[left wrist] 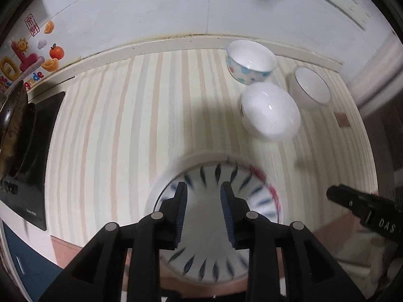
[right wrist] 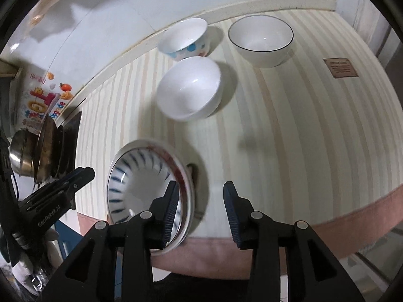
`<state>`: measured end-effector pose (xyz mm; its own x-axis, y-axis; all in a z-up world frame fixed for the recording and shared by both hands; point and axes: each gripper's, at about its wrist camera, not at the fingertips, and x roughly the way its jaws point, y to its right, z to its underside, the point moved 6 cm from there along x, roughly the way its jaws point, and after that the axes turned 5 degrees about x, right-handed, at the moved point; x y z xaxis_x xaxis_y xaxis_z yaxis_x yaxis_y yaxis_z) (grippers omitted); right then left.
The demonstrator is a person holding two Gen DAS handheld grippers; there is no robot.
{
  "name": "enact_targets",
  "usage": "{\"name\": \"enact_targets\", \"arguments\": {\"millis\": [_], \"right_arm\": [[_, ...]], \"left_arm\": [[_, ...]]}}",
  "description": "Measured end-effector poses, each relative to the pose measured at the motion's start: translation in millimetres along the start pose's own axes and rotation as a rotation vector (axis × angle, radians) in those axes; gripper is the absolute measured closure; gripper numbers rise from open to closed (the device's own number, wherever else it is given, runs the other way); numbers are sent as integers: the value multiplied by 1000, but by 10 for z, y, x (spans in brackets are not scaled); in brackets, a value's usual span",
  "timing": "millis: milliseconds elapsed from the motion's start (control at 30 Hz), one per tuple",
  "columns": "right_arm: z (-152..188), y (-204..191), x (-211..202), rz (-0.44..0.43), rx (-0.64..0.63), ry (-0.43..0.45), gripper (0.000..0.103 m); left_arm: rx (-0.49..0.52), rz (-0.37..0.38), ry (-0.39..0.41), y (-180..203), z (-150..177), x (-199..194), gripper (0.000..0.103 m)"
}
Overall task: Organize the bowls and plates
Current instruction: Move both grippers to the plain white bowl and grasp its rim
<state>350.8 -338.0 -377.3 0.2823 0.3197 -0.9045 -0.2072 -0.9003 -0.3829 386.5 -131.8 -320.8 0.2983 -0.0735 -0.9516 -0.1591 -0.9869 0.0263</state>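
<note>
A stack of plates with blue dash pattern and a red-marked rim (left wrist: 214,229) (right wrist: 141,186) sits at the near edge of the striped counter (left wrist: 113,125). My left gripper (left wrist: 204,201) is open just above it, empty. My right gripper (right wrist: 200,201) is open at the stack's right edge, its left finger over the rim. Three bowls stand at the back right: a plain white bowl (left wrist: 270,112) (right wrist: 190,89), a blue-dotted bowl (left wrist: 250,60) (right wrist: 186,37) and a dark-rimmed white bowl (left wrist: 311,86) (right wrist: 260,40).
A black stove (left wrist: 27,156) with a pan (left wrist: 12,125) and a steel pot (right wrist: 21,156) is at the left. A white wall with stickers (left wrist: 30,55) runs behind the counter. A small brown label (right wrist: 340,68) lies at the right.
</note>
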Motion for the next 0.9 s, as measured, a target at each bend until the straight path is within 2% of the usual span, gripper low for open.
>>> {"name": "enact_targets", "arguments": {"millis": [333, 500, 567, 633, 800, 900], "right_arm": [[-931, 144, 519, -36, -38, -58, 63], [-1237, 144, 805, -32, -44, -88, 63], [-1332, 150, 898, -35, -40, -100, 63], [-1432, 158, 1002, -44, -28, -116, 63], [-1531, 170, 1220, -53, -8, -153, 63], [-1526, 189, 1239, -60, 2, -163, 64]], "left_arm": [[-114, 4, -111, 115, -691, 739, 78], [-164, 62, -159, 152, -895, 1057, 78], [-169, 42, -174, 146, -950, 1167, 78], [-186, 60, -190, 133, -974, 1269, 80], [-212, 98, -185, 58, -1038, 1276, 80], [-262, 158, -136, -45, -1073, 1108, 78]]}}
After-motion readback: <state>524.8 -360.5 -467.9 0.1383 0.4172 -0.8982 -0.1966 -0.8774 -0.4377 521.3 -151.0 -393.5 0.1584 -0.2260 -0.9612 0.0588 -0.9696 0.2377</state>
